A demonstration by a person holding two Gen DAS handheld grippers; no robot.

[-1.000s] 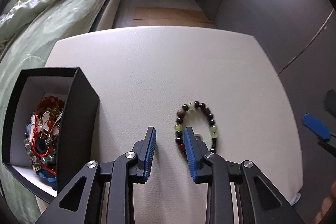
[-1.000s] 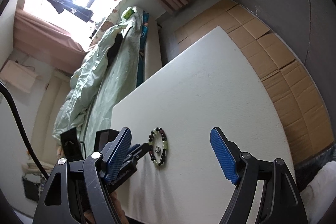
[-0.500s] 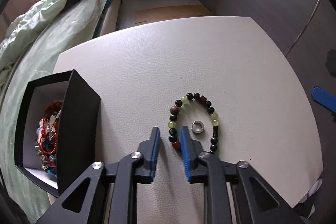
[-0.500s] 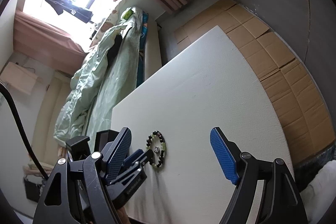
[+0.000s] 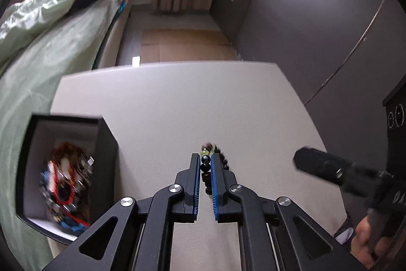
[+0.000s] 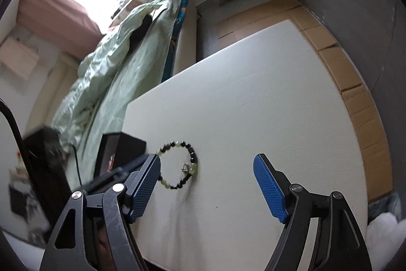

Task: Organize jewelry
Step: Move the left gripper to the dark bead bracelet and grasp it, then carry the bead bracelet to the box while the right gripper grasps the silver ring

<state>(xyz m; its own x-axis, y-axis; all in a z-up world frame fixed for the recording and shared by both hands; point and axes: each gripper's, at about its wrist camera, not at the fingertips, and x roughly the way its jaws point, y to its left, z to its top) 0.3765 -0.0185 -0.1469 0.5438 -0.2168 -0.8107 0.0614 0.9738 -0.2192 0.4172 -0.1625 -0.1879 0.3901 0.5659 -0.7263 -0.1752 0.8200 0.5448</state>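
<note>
The left gripper's (image 5: 205,164) fingers clamped the dark-and-green beaded bracelet (image 6: 179,164) beside the black jewelry box (image 5: 101,159); the right gripper's (image 6: 206,192) fingers stood apart, empty.

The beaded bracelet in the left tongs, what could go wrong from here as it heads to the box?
1. The left tongs pinch only a few beads of the bracelet, so the hanging loop may slip free.
2. A small silver ring sits by the loop's lower edge; it could get dragged or flicked across the table.
3. The black box already holds tangled jewelry; the bracelet may snag.
</note>
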